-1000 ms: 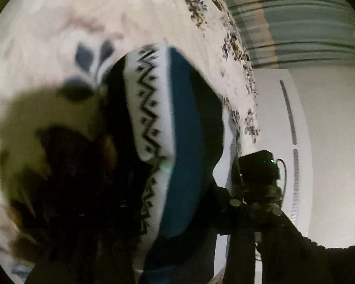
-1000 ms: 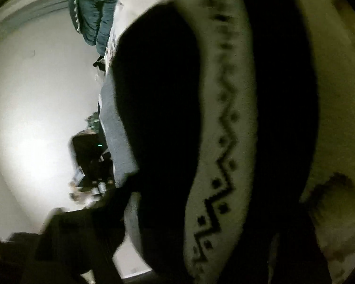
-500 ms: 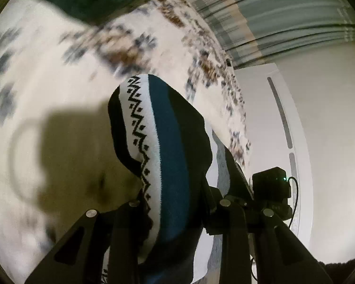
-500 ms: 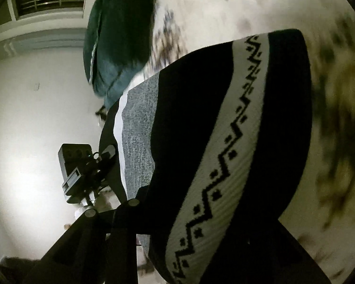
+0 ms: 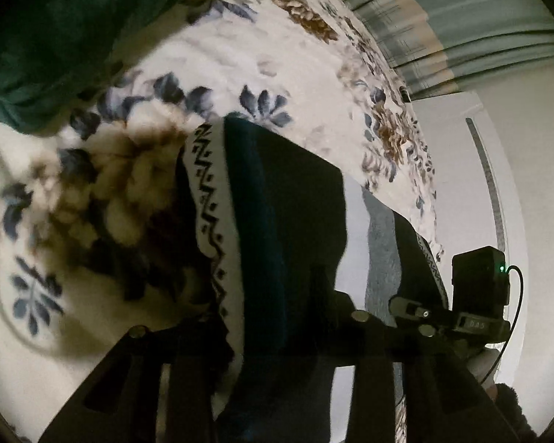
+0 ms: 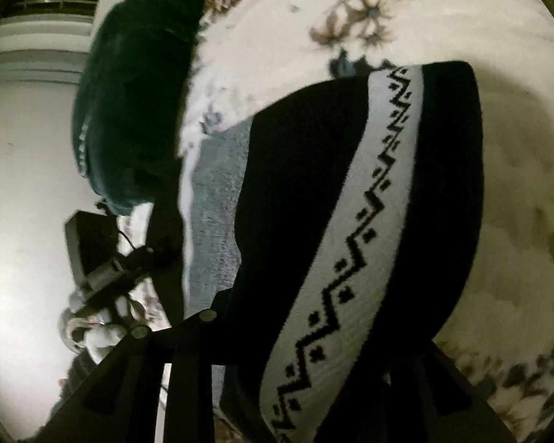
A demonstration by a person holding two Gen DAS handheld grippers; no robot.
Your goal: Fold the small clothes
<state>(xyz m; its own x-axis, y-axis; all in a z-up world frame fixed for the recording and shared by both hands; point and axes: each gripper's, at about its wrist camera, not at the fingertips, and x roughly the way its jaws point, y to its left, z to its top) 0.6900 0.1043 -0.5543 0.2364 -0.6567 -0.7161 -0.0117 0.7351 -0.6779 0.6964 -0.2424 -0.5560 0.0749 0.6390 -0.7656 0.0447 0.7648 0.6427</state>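
Note:
A small knit garment (image 5: 277, 229) with black, teal, grey and white bands and a black zigzag pattern is held stretched above a floral blanket (image 5: 240, 51). My left gripper (image 5: 273, 361) is shut on one corner of it. My right gripper (image 6: 299, 365) is shut on the other corner; the garment (image 6: 351, 221) hangs forward over its fingers and hides the tips. The right gripper also shows at the right of the left wrist view (image 5: 476, 295). The left gripper shows at the left of the right wrist view (image 6: 96, 258).
A dark green cushion (image 5: 55, 29) lies on the blanket at the far side; it also shows in the right wrist view (image 6: 136, 103). Striped curtains (image 5: 461, 18) and a white wall (image 5: 535, 184) stand beyond the bed edge.
Both grippers have lifted and drawn back with the garment. It now hangs higher above the blanket, and more blanket and the green cushion show.

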